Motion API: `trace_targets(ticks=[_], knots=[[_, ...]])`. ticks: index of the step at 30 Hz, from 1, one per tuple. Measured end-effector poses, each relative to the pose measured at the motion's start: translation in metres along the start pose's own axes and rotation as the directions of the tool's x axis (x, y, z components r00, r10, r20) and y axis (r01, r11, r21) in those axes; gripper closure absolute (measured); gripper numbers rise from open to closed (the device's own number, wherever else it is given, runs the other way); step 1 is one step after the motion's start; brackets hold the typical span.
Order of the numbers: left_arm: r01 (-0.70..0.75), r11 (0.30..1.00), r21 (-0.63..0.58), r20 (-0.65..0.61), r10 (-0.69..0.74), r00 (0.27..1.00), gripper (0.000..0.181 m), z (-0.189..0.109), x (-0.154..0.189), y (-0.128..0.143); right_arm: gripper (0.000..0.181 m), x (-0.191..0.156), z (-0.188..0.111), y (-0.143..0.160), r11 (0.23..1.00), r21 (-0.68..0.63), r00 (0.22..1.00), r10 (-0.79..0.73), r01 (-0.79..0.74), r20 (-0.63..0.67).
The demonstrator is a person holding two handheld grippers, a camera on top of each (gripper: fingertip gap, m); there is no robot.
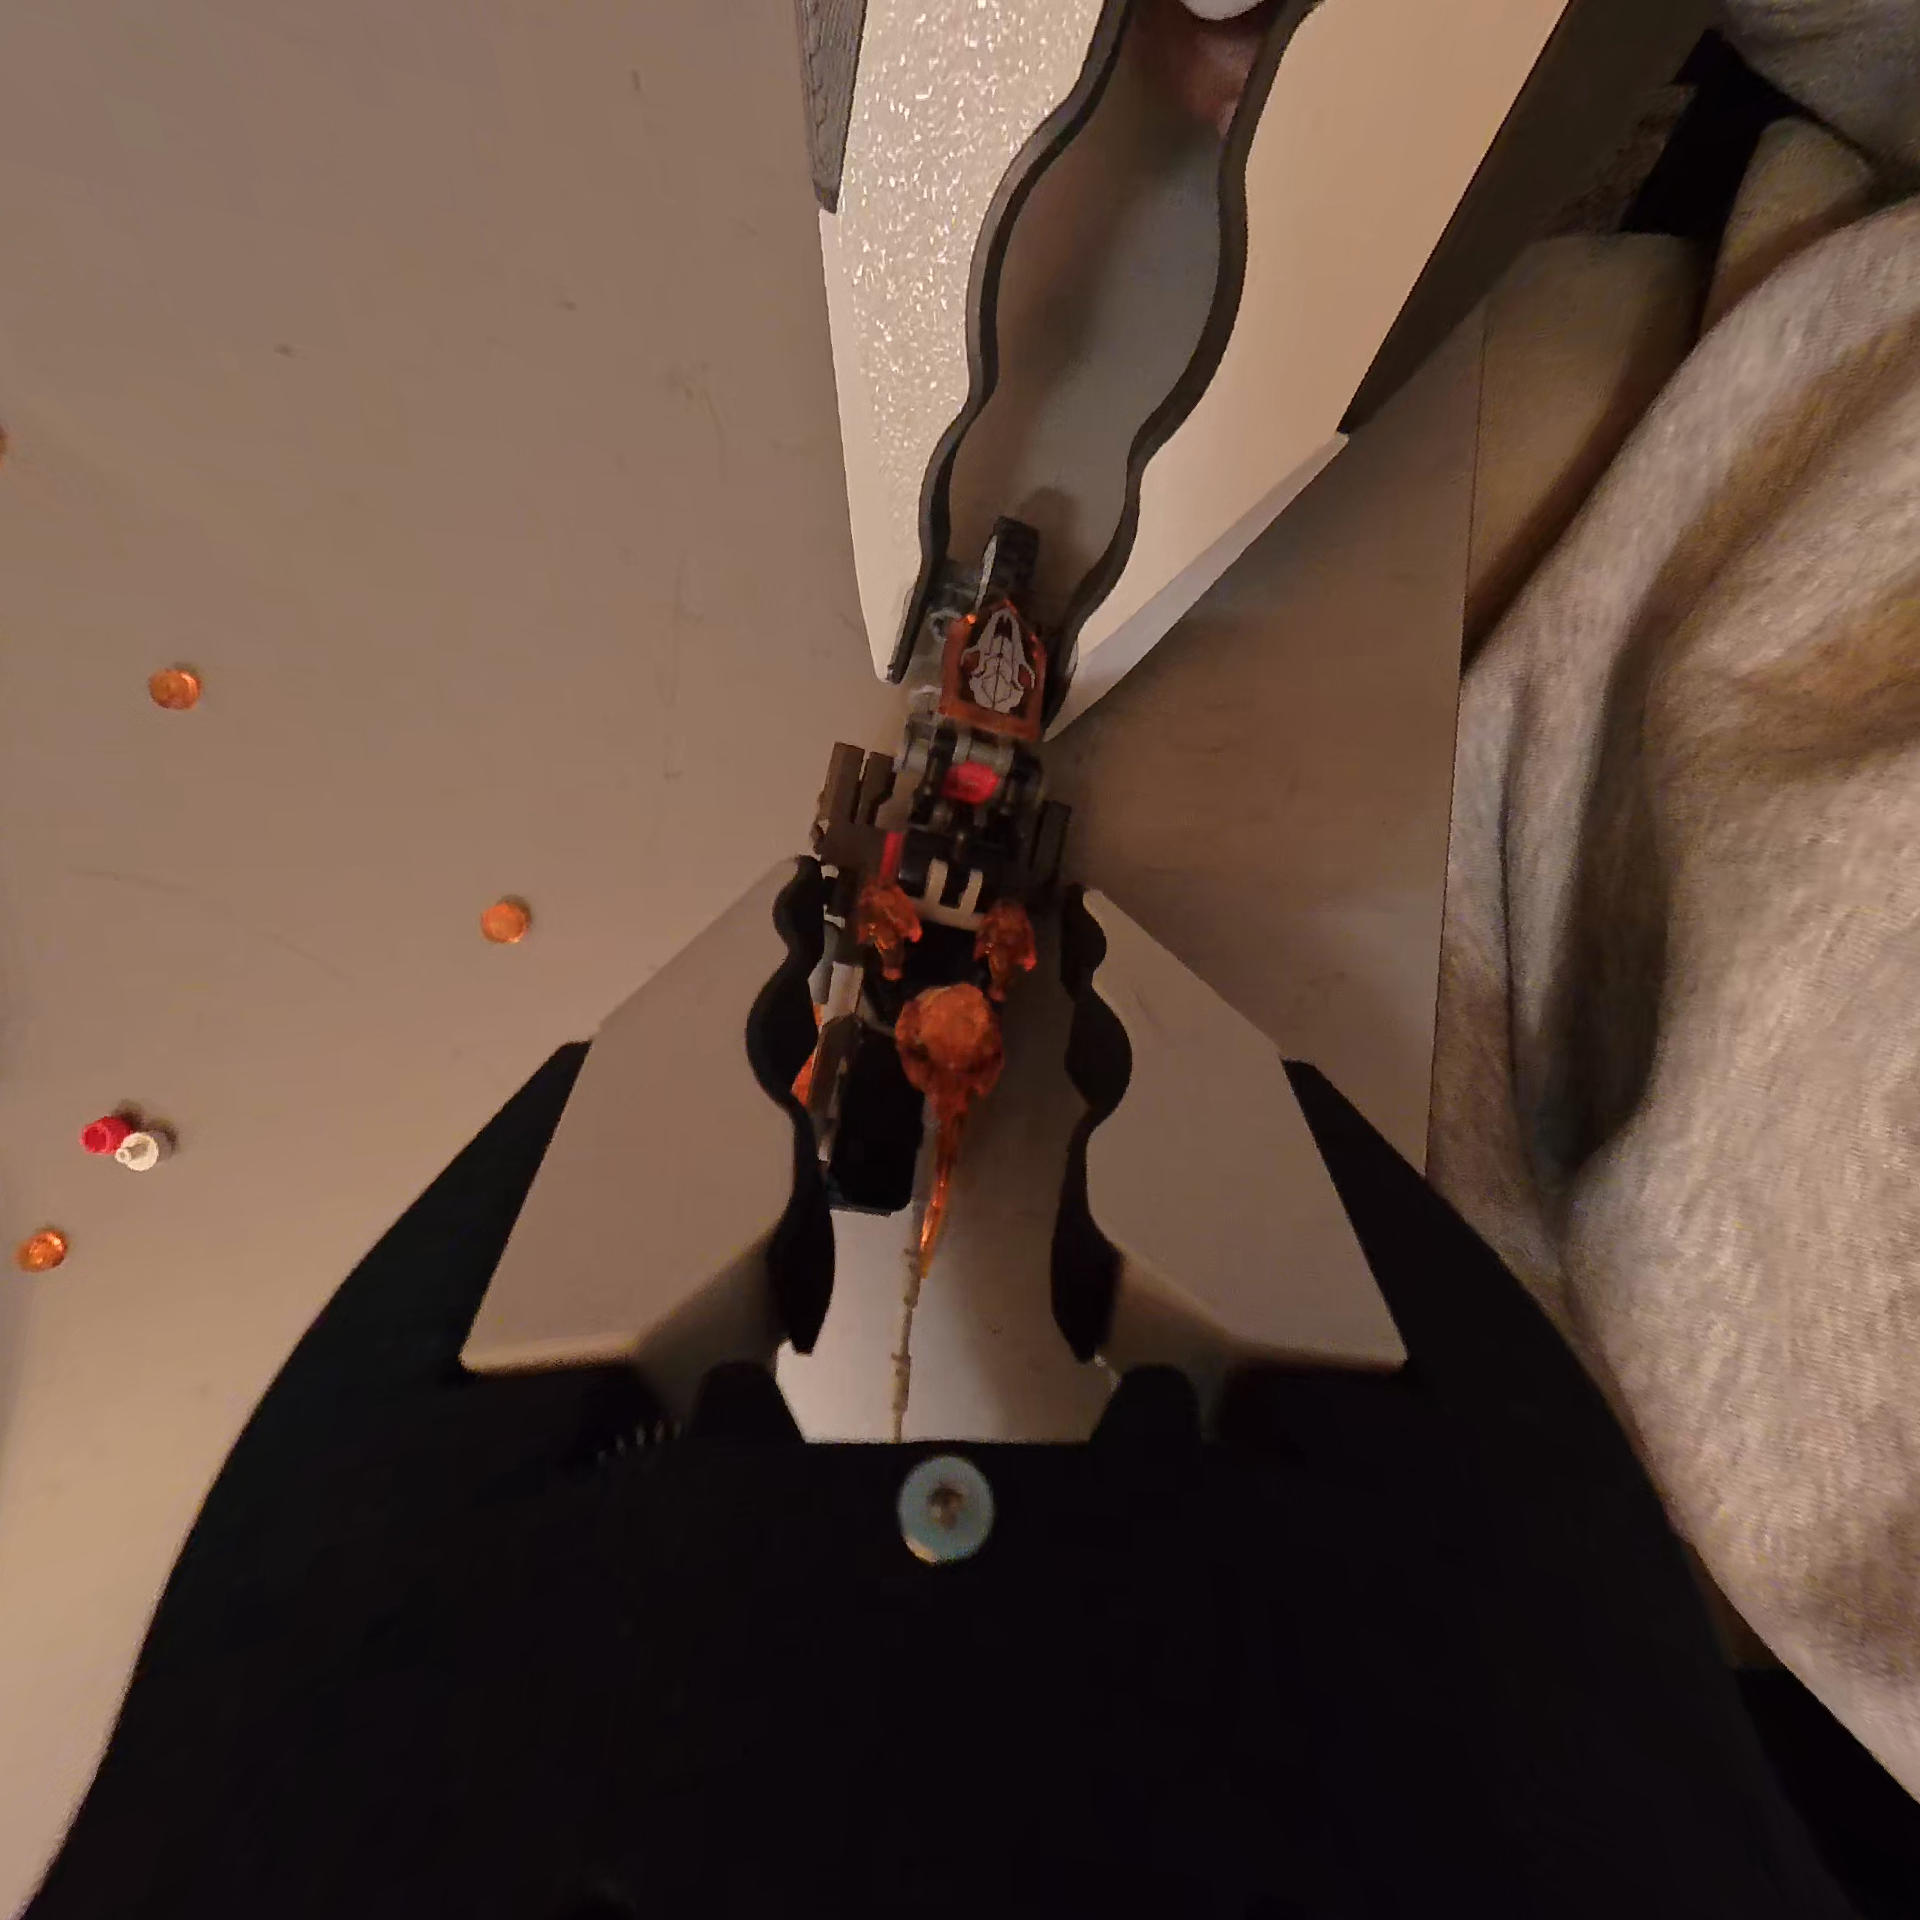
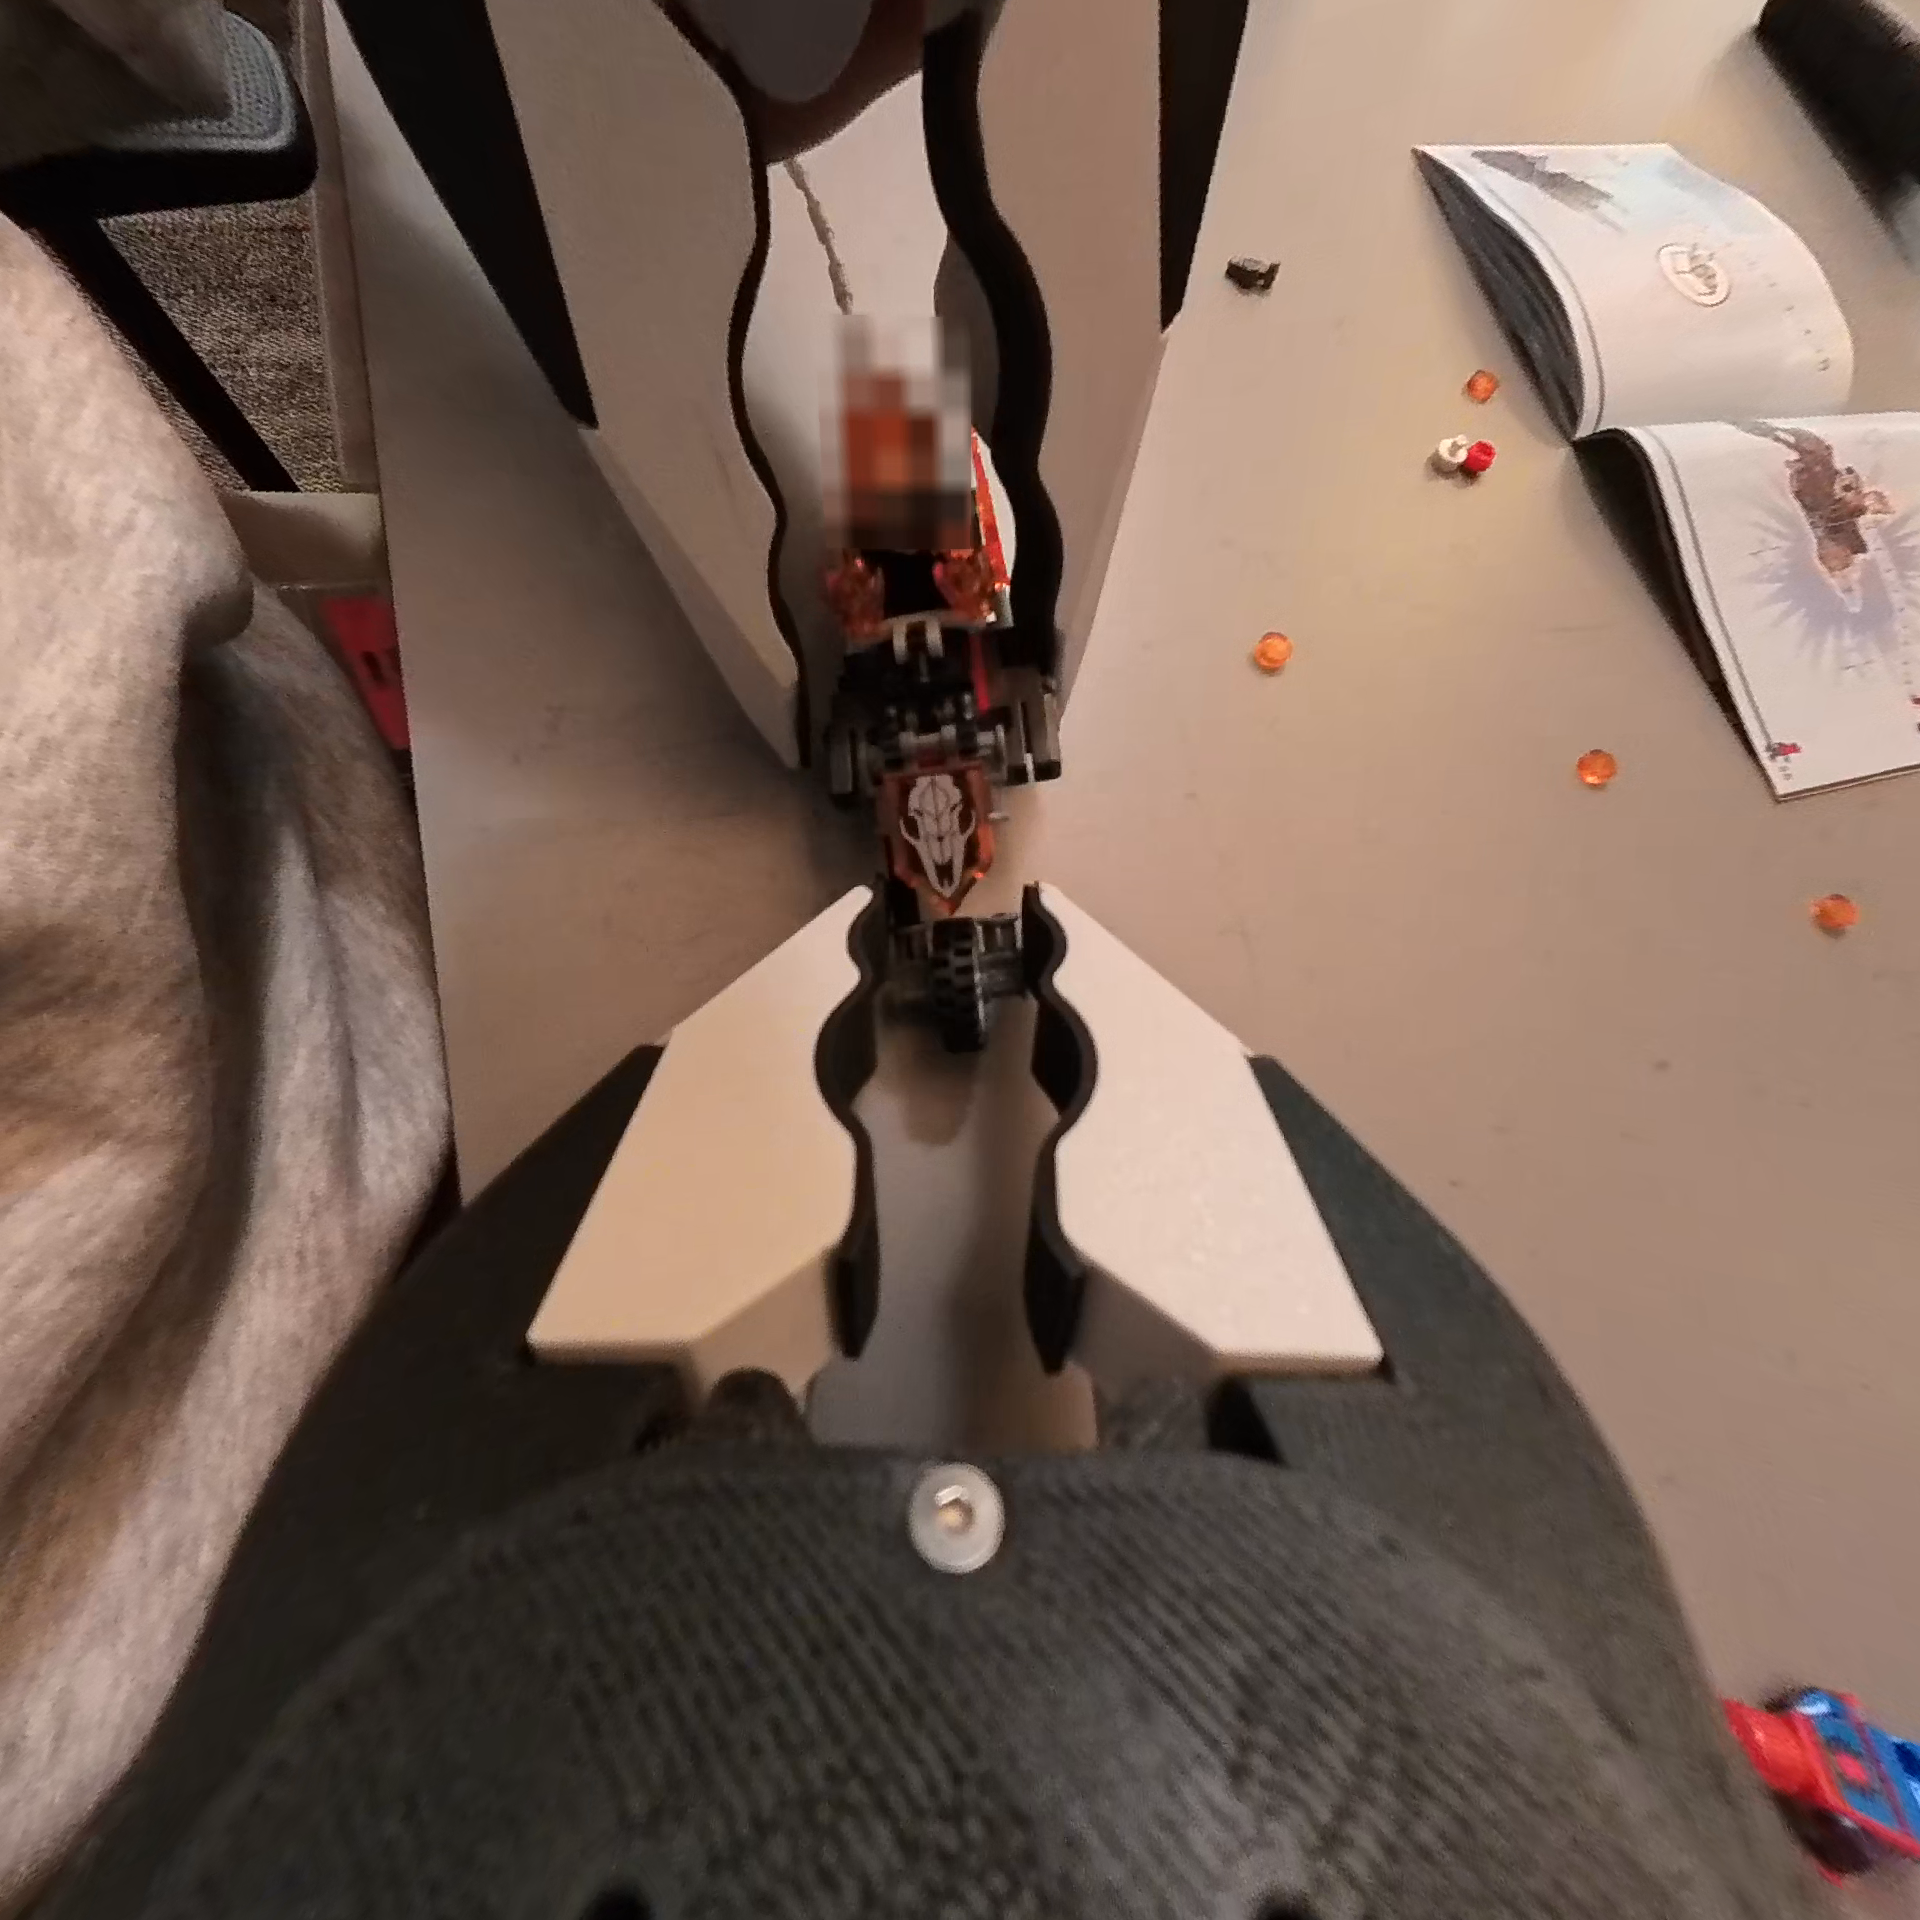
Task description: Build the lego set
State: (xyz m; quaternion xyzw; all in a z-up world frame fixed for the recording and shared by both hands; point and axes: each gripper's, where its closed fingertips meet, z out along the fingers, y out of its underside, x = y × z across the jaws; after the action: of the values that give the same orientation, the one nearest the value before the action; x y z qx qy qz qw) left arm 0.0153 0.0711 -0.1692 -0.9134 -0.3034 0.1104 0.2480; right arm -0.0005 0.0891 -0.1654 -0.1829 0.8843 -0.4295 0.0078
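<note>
A black lego vehicle [image 1: 956, 821] with clear orange flames, a black front wheel [image 2: 966, 977] and an orange shield bearing a white skull [image 2: 935, 836] is held between both grippers above the beige table [image 1: 416, 416]. My left gripper [image 1: 935, 883] is shut on its rear end, where the flames are. My right gripper [image 2: 951, 899] is shut on the front end, its fingers on either side of the wheel. Each gripper also shows head-on in the other's view: the right one [image 1: 982, 691] and the left one [image 2: 925, 717].
Loose orange round studs [image 2: 1272, 651] [image 1: 506, 921], a small red and white pair [image 2: 1465, 454] and a small black piece [image 2: 1252, 271] lie on the table. An open instruction booklet [image 2: 1714, 416] lies at the far right. A red and blue object [image 2: 1829, 1766] is at the near right. A person's grey clothing [image 1: 1714, 935] is beside the table edge. Left and right tips are no more than a few centimetres apart.
</note>
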Motion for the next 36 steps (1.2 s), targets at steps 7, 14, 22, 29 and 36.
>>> trace_targets(ticks=[7, 14, 22, 29, 36], knots=[[0.011, 1.0, -0.004, -0.004, -0.011, 1.0, 0.138, 0.0, 0.0, 0.001, 0.158, 0.001, 0.0, 0.0, 1.0, -0.001, 1.0, 0.0, 0.0, -0.003], [0.019, 1.0, 0.0, -0.012, -0.019, 1.0, 0.142, 0.0, -0.001, 0.001, 0.158, 0.001, 0.0, 0.0, 1.0, -0.002, 1.0, 0.0, 0.0, -0.007], [0.047, 0.999, 0.015, -0.028, -0.046, 0.999, 0.142, 0.0, -0.003, -0.001, 0.158, 0.004, 0.0, 0.0, 1.0, 0.0, 1.0, 0.015, -0.015, -0.015], [0.062, 0.998, 0.025, -0.039, -0.061, 0.997, 0.141, -0.001, -0.005, -0.001, 0.142, 0.014, -0.001, 0.003, 0.999, -0.006, 0.997, 0.044, -0.044, -0.062], [0.116, 0.993, 0.013, -0.001, -0.116, 0.993, 0.141, -0.01, -0.018, 0.013, 0.136, 0.026, -0.007, 0.001, 0.997, 0.032, 0.991, 0.08, -0.077, -0.111]])
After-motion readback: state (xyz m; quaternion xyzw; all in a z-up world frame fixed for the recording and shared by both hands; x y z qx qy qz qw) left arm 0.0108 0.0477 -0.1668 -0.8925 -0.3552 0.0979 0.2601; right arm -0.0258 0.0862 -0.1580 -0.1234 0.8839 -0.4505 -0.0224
